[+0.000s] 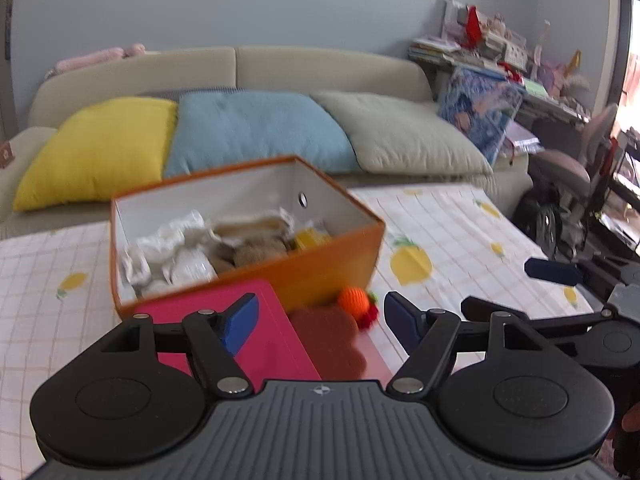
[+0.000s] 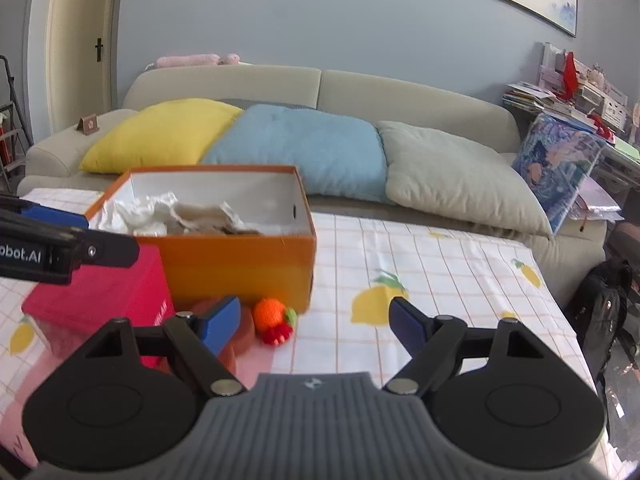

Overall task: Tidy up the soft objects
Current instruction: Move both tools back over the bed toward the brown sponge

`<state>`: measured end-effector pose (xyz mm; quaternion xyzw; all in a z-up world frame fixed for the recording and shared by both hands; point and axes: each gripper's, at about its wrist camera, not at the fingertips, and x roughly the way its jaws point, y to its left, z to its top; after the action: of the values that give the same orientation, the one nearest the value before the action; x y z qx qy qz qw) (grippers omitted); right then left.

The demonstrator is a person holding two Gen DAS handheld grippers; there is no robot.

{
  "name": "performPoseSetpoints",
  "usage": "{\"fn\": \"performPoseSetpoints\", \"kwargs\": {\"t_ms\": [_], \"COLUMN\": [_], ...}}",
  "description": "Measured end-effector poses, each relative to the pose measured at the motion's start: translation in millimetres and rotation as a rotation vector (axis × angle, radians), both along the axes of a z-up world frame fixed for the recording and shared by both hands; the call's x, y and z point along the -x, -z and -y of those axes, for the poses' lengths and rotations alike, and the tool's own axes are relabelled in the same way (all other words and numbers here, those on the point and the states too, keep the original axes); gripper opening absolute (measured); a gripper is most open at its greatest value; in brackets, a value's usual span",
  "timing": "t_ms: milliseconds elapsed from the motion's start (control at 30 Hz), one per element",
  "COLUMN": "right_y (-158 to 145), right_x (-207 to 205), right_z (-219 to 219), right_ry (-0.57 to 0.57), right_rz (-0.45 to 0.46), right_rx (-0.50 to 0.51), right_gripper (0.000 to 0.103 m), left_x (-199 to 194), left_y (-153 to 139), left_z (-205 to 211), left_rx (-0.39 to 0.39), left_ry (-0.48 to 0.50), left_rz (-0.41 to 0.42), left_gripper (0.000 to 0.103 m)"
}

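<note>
- Tablecloth first: a white checked cloth printed with yellow lemons (image 2: 440, 256) covers the table in front of a beige sofa (image 2: 400, 92) with yellow, blue and grey cushions.
- Furthest left lies a flat magenta-pink cardboard box (image 2: 100, 292), closed, with the left gripper (image 1: 320, 316) hovering over it, its blue-padded fingers spread wide and holding nothing.
- Behind the pink box stands an open orange cardboard box with a white lining (image 2: 240, 258), partly filled with crumpled white and tan soft things (image 2: 168, 212) and something yellow I cannot identify.
- At the foot of the orange box, on the cloth, sits a small orange crocheted ball with red and green trim (image 2: 274, 318), touching a rust-red fuzzy pad (image 2: 240, 332) beside it.
- Right gripper (image 2: 316, 324) hangs above the near edge of the table, fingers spread apart and empty, the crocheted ball lying roughly ahead between them.
- My guess: they are between picks, with the loose crocheted toy next in line. One gripper should drop to it, close gently around its middle, lift it over the orange wall and release it inside.
</note>
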<state>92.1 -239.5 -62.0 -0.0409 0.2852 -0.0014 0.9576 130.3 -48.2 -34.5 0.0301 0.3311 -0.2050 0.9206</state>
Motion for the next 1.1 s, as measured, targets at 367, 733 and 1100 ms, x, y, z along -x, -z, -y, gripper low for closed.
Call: {"fn": "performPoseSetpoints", "kwargs": {"t_ms": [367,733,1100], "right_y": [33.5,55.2,73.5], "right_x": [18.5,9.3,-5.0], "right_z": [13.6,37.8,71.0], "right_ry": [0.065,0.163,0.272], "right_rz": [-0.102,-0.196,-0.235], "right_rx": [-0.023,-0.126,-0.237], "right_gripper": [0.081,0.077,0.074], "left_x": [29.6,15.3,-57.2], "left_y": [34.5,42.0,77.7], "left_z": [23.7,71.9,129.6], "left_rx": [-0.106,-0.291,-0.551], "left_ry": [0.108,0.186,0.113], "left_rz": [-0.065,-0.099,-0.290], "left_gripper": [0.076,0.071,0.072]}}
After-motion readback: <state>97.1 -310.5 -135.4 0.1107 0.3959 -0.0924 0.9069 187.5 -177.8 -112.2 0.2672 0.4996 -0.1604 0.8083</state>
